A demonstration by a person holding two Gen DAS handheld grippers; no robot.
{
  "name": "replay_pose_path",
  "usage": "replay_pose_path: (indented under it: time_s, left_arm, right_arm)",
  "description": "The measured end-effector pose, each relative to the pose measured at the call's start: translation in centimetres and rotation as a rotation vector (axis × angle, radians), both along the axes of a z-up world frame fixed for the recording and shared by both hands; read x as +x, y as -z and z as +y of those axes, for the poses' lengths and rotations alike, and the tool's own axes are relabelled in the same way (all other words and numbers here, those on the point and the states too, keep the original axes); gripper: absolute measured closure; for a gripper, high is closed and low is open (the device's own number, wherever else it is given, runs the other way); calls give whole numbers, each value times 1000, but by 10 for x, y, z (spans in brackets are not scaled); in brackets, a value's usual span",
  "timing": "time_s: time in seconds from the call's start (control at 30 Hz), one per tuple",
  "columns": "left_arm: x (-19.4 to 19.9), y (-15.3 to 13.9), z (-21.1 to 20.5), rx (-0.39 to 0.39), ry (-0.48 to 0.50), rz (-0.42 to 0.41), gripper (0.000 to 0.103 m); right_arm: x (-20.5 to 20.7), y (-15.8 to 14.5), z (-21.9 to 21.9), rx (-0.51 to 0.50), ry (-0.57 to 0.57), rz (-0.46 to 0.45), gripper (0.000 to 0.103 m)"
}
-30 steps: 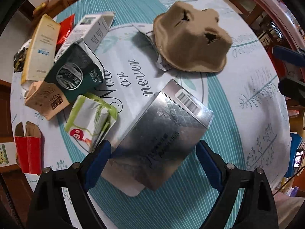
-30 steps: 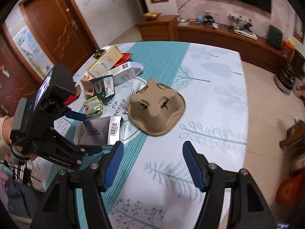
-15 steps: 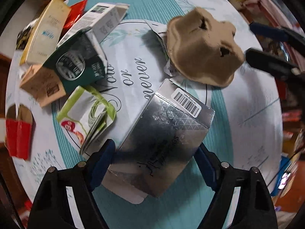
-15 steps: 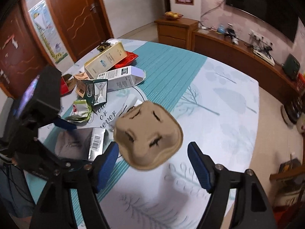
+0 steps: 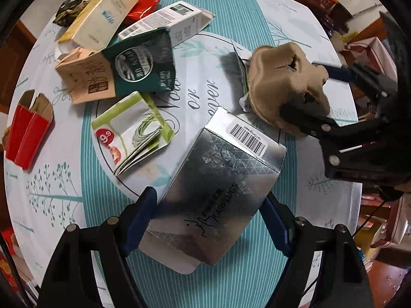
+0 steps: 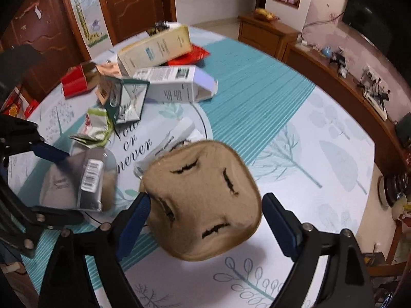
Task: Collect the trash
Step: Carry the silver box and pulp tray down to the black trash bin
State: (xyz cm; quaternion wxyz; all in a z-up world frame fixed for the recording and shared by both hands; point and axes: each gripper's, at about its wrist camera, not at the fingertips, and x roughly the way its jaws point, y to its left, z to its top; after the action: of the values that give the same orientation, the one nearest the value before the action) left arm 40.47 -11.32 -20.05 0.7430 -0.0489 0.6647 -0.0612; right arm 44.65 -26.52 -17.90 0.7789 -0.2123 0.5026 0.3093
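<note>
While the silver box (image 5: 218,192) is framed by the left gripper (image 5: 209,214), its near end lies between the two blue pads, at about 6 o'clock in the left wrist view. The jaws are spread wide and the box is not squeezed yet; whether the pads touch its sides cannot be told. The brown pulp tray (image 6: 203,200) is framed the same way by the right gripper (image 6: 205,211), whose jaws are also spread wide. The left pad looks right against the tray's edge, and the right pad is just beside it.

To do this step well, both claws should be closed slowly and evenly, so the soft tray is not crushed and the flat box is not pushed away. The box is thin, so a grip across its sides is likely best.

More trash is seen at 10 to 12 o'clock: a green pouch (image 5: 146,61), a white carton (image 5: 167,23) and a red box (image 5: 28,133) on the table (image 5: 257,12).
</note>
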Motion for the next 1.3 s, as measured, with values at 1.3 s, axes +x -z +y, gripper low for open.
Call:
replay_pose_path:
  time_s: [1.3]
  left_arm:
    - [-200,-146,86,-31,42,-265,25]
  right_arm:
    - [-226,-113,20,266,411,46,28]
